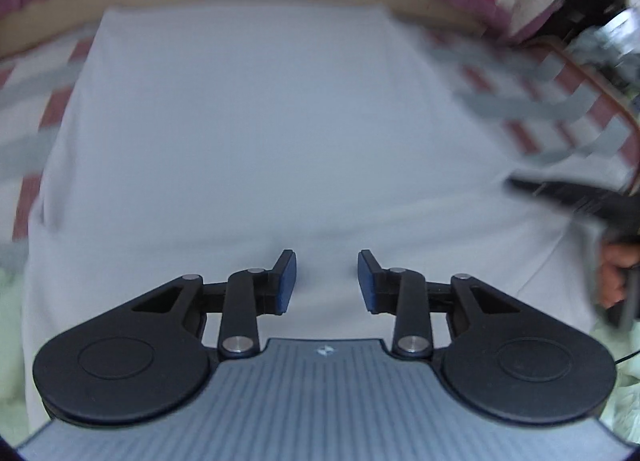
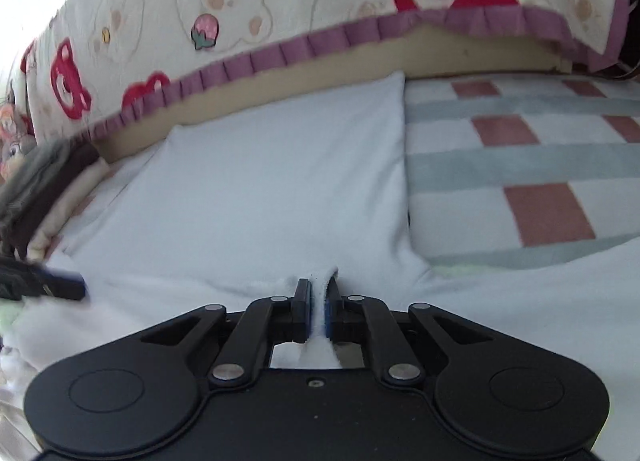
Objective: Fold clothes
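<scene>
A pale blue garment [image 1: 256,133] lies spread flat on the checked bed cover [image 1: 560,109]. My left gripper [image 1: 327,281] hovers over its near part, open, with nothing between the blue pads. In the right wrist view the same garment [image 2: 272,189] runs toward the sofa edge. My right gripper [image 2: 318,309] is shut on a pinched ridge of the garment's near edge, with cloth squeezed between the pads. The right gripper's black tip [image 1: 568,197] and a hand [image 1: 612,273] show at the right of the left wrist view. The left gripper's tip [image 2: 60,285] shows at the far left of the right wrist view.
A bear-print blanket with purple frill [image 2: 280,13] drapes over a tan cushion edge [image 2: 360,57] behind the garment. Folded dark and cream clothes [image 2: 48,197] are stacked at the left. The red, grey and white checked cover [image 2: 540,165] stretches to the right.
</scene>
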Tool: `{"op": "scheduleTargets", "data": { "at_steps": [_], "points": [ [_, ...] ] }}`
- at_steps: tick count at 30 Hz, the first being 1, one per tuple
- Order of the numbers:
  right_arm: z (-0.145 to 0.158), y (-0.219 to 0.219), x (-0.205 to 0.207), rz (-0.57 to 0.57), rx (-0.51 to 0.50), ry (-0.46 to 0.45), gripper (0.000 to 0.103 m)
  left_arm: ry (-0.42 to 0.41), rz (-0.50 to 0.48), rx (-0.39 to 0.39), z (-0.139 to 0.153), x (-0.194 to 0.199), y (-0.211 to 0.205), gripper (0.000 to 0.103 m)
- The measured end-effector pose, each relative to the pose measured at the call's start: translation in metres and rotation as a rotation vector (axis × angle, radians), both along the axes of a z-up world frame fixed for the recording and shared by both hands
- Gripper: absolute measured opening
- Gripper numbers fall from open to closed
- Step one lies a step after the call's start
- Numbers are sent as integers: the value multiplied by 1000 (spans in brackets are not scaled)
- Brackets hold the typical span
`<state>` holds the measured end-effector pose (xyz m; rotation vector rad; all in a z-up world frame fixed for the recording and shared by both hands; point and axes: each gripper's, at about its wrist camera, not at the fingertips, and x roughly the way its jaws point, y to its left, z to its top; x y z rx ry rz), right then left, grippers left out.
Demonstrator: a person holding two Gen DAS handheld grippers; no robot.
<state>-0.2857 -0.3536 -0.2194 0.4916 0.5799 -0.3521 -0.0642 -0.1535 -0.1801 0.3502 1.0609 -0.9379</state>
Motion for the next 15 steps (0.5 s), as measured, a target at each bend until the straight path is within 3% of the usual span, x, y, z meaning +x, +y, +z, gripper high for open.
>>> {"op": "scheduleTargets", "data": {
  "at_steps": [4,6,9,12,15],
  "points": [
    [3,-6,-20,-128,-111,84,1,-38,-33,132,-9,-8,-8,33],
    [4,-22,-42,-194,-74,81,1,-73,-56,179,-4,-13,-19,33],
    [19,-52,-97,-309,47,-35,11,-69,-126,62,11,-23,-39,34],
    [33,-83,-153,-437,119,-67,44,-28,-212,-82,22,-40,-67,34],
    [39,-110,-194,-555,169,-46,46,-3,-335,-167,24,-69,-106,34]
  ]
}}
